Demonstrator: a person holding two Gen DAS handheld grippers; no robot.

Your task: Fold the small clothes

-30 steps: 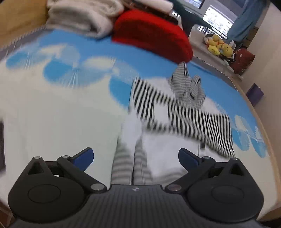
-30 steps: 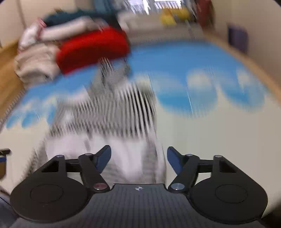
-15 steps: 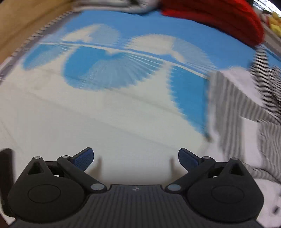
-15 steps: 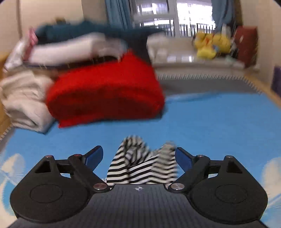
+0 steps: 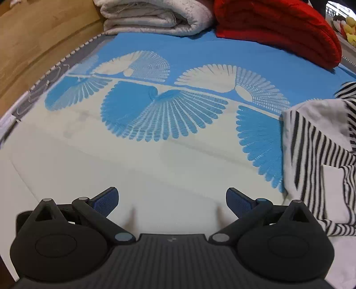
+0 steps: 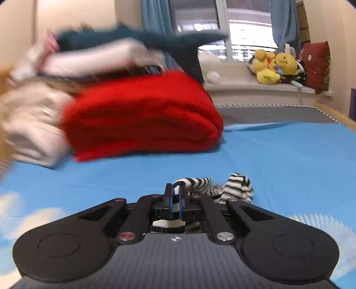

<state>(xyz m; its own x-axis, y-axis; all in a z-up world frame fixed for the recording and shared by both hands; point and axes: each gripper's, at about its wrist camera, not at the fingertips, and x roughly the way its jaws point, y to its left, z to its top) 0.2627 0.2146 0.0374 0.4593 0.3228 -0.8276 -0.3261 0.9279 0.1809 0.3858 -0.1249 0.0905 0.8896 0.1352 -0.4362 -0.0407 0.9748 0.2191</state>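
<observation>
A small black-and-white striped garment (image 5: pixel 316 155) lies on the blue and white patterned bed cover (image 5: pixel 155 115) at the right edge of the left wrist view. My left gripper (image 5: pixel 172 200) is open and empty, low over bare cover to the left of the garment. My right gripper (image 6: pixel 176 195) is shut on a striped end of the garment (image 6: pixel 235 184), which bunches just beyond the fingers (image 6: pixel 168 195).
A folded red blanket (image 6: pixel 142 115) and a folded pale quilt (image 5: pixel 155 15) lie at the far side of the bed. Dark and light clothes are stacked on them. Yellow plush toys (image 6: pixel 273 66) sit on the window ledge. A wooden board (image 5: pixel 33 42) borders the bed at left.
My right gripper has closed on the striped garment's end. My left gripper has swung left off the garment and now faces bare cover, still open.
</observation>
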